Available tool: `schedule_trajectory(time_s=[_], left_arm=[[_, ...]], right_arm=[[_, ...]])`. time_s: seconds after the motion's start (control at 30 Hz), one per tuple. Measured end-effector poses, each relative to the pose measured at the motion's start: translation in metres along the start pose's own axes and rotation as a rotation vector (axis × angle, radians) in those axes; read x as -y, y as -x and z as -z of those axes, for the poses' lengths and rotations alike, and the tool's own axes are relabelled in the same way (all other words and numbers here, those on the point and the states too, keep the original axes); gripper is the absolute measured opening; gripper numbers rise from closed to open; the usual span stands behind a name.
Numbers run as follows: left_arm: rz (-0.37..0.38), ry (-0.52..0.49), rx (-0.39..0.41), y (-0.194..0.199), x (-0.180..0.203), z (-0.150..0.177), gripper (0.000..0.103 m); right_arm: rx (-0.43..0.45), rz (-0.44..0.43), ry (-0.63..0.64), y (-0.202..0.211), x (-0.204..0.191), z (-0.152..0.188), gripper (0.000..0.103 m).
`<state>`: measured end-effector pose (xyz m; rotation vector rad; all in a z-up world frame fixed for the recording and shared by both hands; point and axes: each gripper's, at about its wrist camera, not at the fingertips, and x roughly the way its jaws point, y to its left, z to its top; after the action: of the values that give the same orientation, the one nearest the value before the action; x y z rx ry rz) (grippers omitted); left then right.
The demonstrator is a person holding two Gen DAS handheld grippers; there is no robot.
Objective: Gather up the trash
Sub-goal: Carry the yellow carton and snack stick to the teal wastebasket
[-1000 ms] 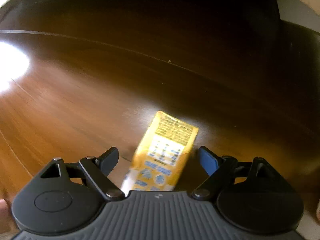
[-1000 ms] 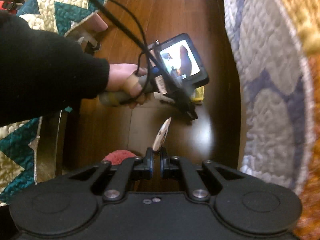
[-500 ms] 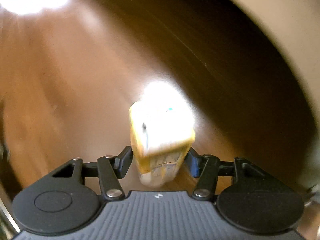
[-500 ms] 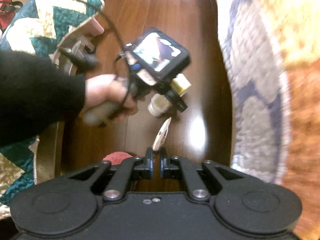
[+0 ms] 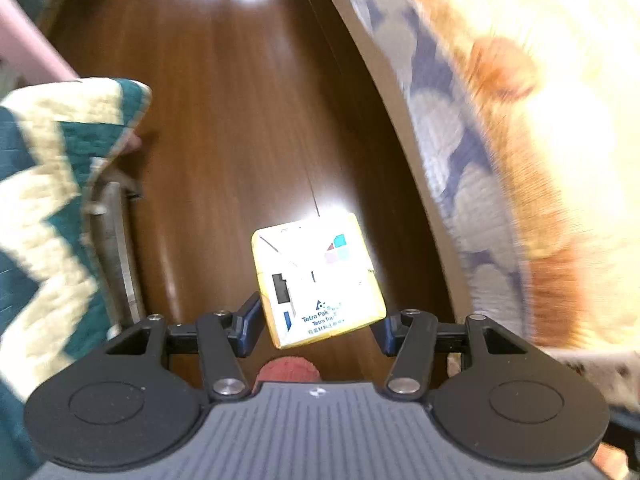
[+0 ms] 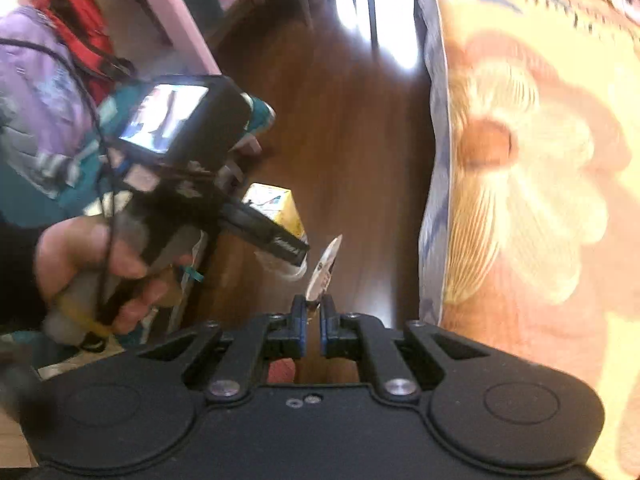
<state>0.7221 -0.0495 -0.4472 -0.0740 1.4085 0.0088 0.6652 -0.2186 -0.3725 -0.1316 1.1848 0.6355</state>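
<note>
The left tongs (image 5: 318,320) hold a small yellow drink carton (image 5: 318,284) between the two blue pads, which press on its sides. The carton stands out straight ahead of the tongs, with its white end face turned toward the camera; on this face there are small coloured squares and printed letters. The carton hangs in the air above the dark wooden floor (image 5: 248,128). Below the carton, near the base of the tongs, a small red-pink thing (image 5: 289,369) shows; what it is cannot be told.

The right tongs (image 6: 313,322) stand narrow, nearly closed, and they pinch a thin silver wrapper (image 6: 325,266) that sticks up and forward from the tips. In the right wrist view, the left tongs (image 6: 294,254) are just to the left of the wrapper and a little ahead of it, held by a hand (image 6: 104,268) in a dark sleeve, with the carton (image 6: 276,208) in their grip.

To the right of both tongs lies a bed cover (image 6: 528,168) with orange and blue pattern. To the left of the left tongs there is a green and cream quilt (image 5: 44,184).
</note>
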Motion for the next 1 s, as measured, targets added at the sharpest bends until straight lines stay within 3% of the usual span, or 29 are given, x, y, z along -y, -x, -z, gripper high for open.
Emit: schedule_trajectory(time_s=[0.23, 0.47, 0.57, 0.67, 0.83, 1.0], left_arm=[[-0.036, 0.132, 0.063, 0.136, -0.025, 0.020, 0.054], [-0.058, 0.336, 0.115, 0.261, -0.056, 0.074, 0.054], [-0.074, 0.408, 0.166, 0.304, -0.078, 0.101, 0.053], [-0.123, 0.430, 0.218, 0.335, -0.100, 0.125, 0.053], [-0.145, 0.498, 0.269, 0.370, -0.158, 0.161, 0.053], [-0.152, 0.537, 0.296, 0.386, -0.227, 0.197, 0.053]], right_arm=[[0.077, -0.048, 0.083, 0.087, -0.028, -0.025, 0.006], [0.140, -0.127, 0.162, 0.169, -0.061, -0.053, 0.006], [0.164, -0.167, 0.238, 0.194, -0.092, -0.063, 0.006], [0.192, -0.206, 0.301, 0.214, -0.124, -0.071, 0.006], [0.237, -0.247, 0.395, 0.231, -0.192, -0.079, 0.006], [0.256, -0.261, 0.466, 0.219, -0.275, -0.089, 0.006]])
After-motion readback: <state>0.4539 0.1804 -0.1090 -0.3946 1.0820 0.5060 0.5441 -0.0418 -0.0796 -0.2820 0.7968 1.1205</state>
